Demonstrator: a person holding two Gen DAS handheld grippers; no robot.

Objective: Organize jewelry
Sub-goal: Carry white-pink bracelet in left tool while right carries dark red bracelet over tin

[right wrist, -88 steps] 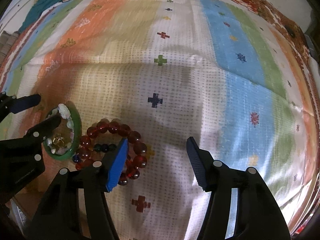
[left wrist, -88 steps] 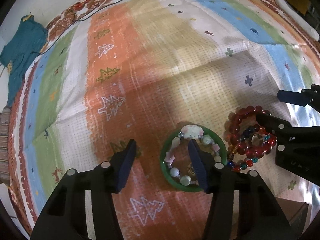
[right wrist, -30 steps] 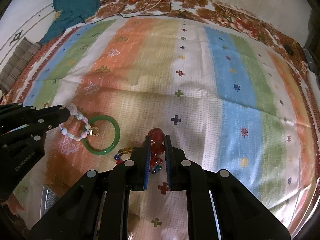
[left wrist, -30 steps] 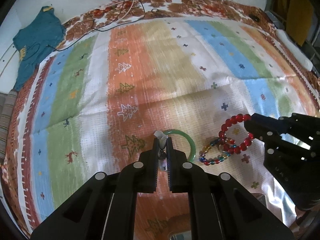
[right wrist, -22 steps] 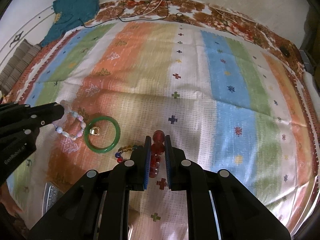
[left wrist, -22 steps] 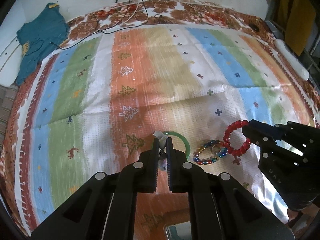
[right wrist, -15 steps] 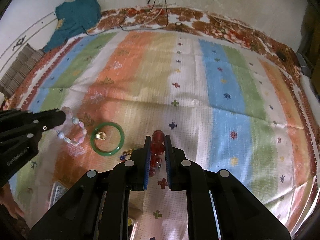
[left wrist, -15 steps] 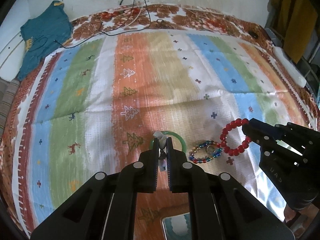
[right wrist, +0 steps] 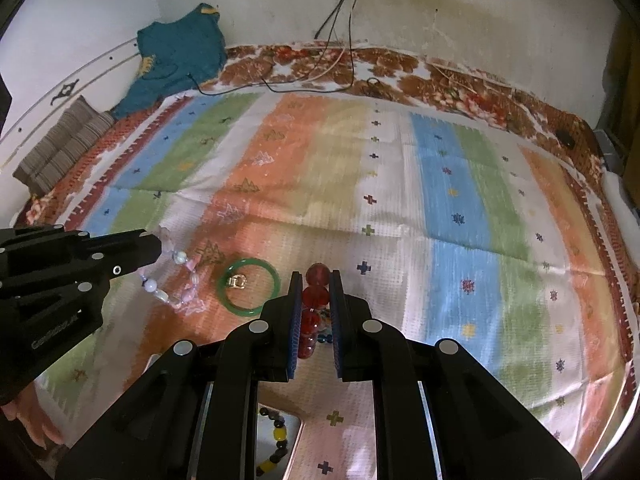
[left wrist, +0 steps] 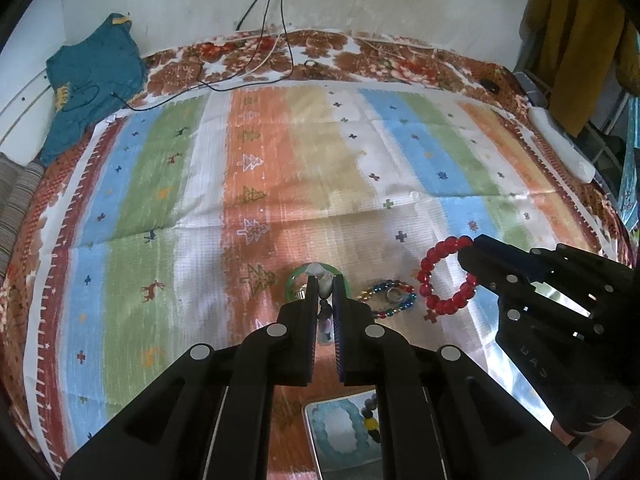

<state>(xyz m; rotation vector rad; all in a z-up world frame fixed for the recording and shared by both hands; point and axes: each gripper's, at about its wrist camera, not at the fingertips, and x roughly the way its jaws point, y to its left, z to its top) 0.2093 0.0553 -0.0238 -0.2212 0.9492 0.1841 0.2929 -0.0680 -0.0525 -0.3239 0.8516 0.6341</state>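
Both grippers hang above a bed covered by a striped blanket in orange, green, blue and white bands. The left gripper has its jaws drawn narrow around a pale bead bracelet, which dangles clear of the blanket from its tips at about nine o'clock in the right wrist view. The right gripper has its jaws likewise pinched on a red bead bracelet, which hangs as an open loop at about three o'clock in the left wrist view. On the blanket between the two lies a green bangle with a small gold ring inside its circle. Just beside it, toward three o'clock in the left wrist view, rests a multicoloured bead bracelet with a small ring inside it. At six o'clock, near the bottom edge of both views, a tray holds dark and yellow beads. A teal garment lies at ten o'clock on the bed's far edge, with cables trailing down the wall at twelve o'clock.
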